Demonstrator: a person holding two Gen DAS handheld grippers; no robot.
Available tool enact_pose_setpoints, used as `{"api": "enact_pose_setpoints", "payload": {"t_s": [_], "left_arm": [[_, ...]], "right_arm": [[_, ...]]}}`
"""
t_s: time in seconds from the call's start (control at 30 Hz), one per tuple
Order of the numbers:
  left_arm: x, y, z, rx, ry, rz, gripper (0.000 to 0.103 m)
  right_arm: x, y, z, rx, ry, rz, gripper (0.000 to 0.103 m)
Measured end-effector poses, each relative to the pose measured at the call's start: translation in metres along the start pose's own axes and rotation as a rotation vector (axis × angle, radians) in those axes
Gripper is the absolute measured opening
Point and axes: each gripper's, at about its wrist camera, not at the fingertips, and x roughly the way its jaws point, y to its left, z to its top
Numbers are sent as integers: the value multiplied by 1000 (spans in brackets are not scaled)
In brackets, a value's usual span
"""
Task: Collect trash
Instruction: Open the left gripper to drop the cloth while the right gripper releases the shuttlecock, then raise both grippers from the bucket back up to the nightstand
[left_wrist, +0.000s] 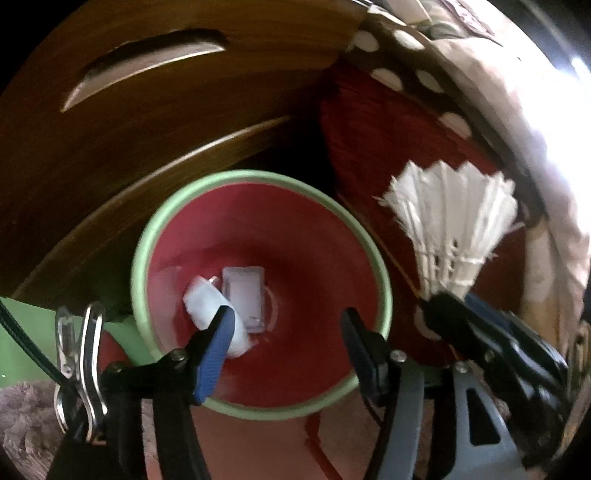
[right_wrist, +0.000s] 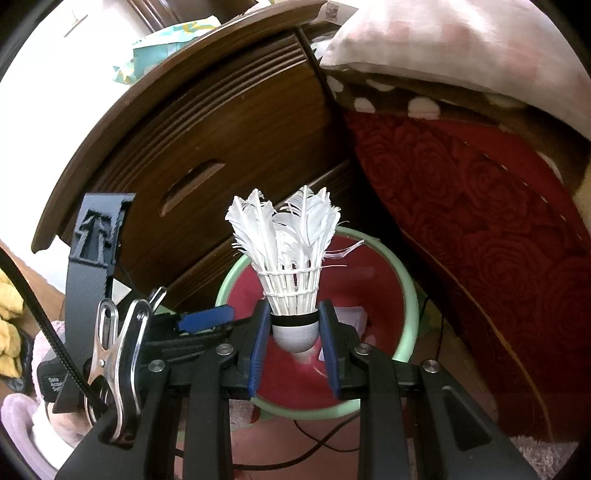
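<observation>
A round bin with a green rim (left_wrist: 138, 258) and a red inside stands on the floor. At its bottom lie a crumpled white scrap (left_wrist: 203, 301) and a clear plastic packet (left_wrist: 245, 295). My left gripper (left_wrist: 286, 321) hangs over the bin mouth, open, with nothing between its blue pads. My right gripper (right_wrist: 294, 314) is shut on the cork base of a white feather shuttlecock (right_wrist: 291, 258), held upright above the bin's rim (right_wrist: 410, 288). In the left wrist view the same shuttlecock (left_wrist: 450, 229) shows to the right of the bin. One left finger (right_wrist: 205, 319) shows beside the right gripper.
A dark wooden nightstand with a slot handle (right_wrist: 192, 188) stands right behind the bin. Red rose-patterned bedding (right_wrist: 480, 229) and a pink pillow (right_wrist: 461, 44) crowd the right side. A black cable (right_wrist: 325, 443) runs over the floor in front of the bin.
</observation>
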Motion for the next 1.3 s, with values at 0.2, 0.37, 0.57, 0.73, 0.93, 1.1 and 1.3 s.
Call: {"api": "enact_pose_setpoints", "payload": {"t_s": [0.2, 0.37, 0.57, 0.73, 0.93, 1.1, 1.3], "left_arm": [[-12, 1, -4, 13, -15, 33, 64], [-23, 5, -2, -3, -38, 44, 65], [-41, 7, -2, -20, -71, 61, 65], [-55, 7, -2, -19, -97, 68, 65], [-83, 2, 1, -2, -159, 78, 65], [-106, -6, 5, 21, -223, 84, 65], [-134, -14, 9, 35, -289, 88, 65]], "right_arm": [[-1, -1, 0, 1, -3, 9, 27], [-2, 0, -1, -6, -4, 10, 27], [-4, 0, -1, -5, -14, 4, 31], [-7, 4, -1, -7, -27, 7, 35], [-25, 14, 1, -55, -85, 4, 35], [-46, 17, 5, -96, -130, 22, 35], [-74, 18, 19, -96, -198, 63, 36]]}}
